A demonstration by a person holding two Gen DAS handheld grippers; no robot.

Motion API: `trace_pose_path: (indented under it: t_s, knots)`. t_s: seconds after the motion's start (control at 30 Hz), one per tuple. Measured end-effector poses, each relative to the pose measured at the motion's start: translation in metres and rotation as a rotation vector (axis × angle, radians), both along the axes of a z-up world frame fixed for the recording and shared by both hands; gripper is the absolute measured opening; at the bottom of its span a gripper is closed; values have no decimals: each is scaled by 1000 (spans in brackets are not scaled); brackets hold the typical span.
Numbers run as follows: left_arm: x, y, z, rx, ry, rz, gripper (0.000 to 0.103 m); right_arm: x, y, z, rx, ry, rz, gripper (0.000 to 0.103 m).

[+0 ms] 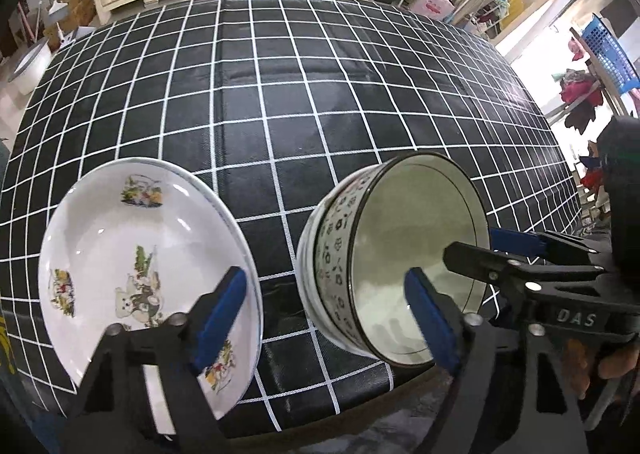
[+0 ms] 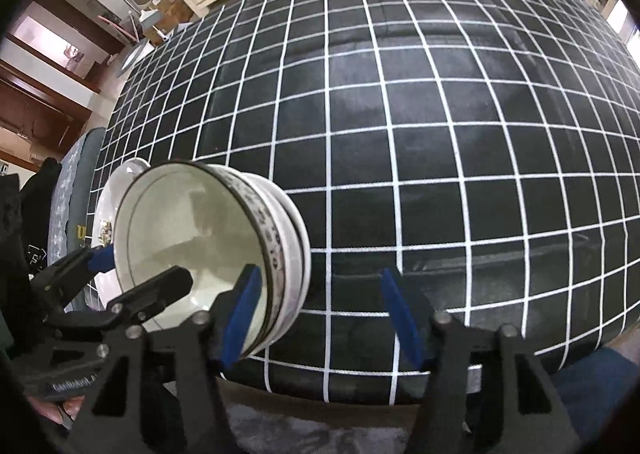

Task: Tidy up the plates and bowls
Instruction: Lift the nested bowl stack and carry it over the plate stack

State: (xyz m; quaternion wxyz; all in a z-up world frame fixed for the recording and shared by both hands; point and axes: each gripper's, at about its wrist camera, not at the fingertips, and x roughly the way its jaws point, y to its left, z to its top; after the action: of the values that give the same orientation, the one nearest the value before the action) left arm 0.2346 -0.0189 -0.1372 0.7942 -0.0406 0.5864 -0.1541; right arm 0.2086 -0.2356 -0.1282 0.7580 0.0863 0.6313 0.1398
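Glossy glazed ceramic: plate [image 1: 120, 254], bowls [image 1: 400, 254]. Tablecloth [image 1: 320, 94]: smooth black vinyl-like sheet, faint sheen. Blue matt finger pads [image 1: 224, 314].

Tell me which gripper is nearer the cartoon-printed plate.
Left. One finger of the left gripper hangs over the cartoon-printed plate, the other over the stacked bowls. The right gripper straddles the bowls' opposite wall, so the bowls sit between it and the plate.
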Motion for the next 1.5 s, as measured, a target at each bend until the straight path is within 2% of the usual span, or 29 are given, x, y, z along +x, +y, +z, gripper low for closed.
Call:
trace_pose_path:
  t_s: [0.1,0.17,0.23,0.33,0.47,0.57,0.8,0.9,1.03,1.23,1.5]
  knots:
    - [0,-5,-4,25,-25,-37,67,2,-1,-4,17,10,-7,65]
    - [0,-7,-6,0,-6,-55,52,3,1,-5,30,12,0,63]
    - [1,-11,-5,-5,-14,-70,46,4,2,-5,28,15,5,62]
    - [4,-17,-6,24,-26,-92,44,5,5,-9,18,30,12,59]
    - [12,-19,-13,7,17,-80,39,5,2,-12,37,44,8,58]
    - [16,-15,-22,-9,47,-68,39,6,2,-12,49,48,6,58]
    - [13,-17,-23,-7,40,-69,39,3,1,-14,97,66,-3,55]
    - [9,-14,-22,-3,35,-68,40,3,0,-17,155,91,-18,51]
    - [5,-12,-19,-13,35,-55,40,2,-1,-17,183,95,-34,48]
    - [4,-11,-17,-3,28,-50,40,-3,-3,-13,164,83,-69,44]
    - [-5,-19,-13,53,3,-66,40,-4,4,-9,134,72,-74,44]
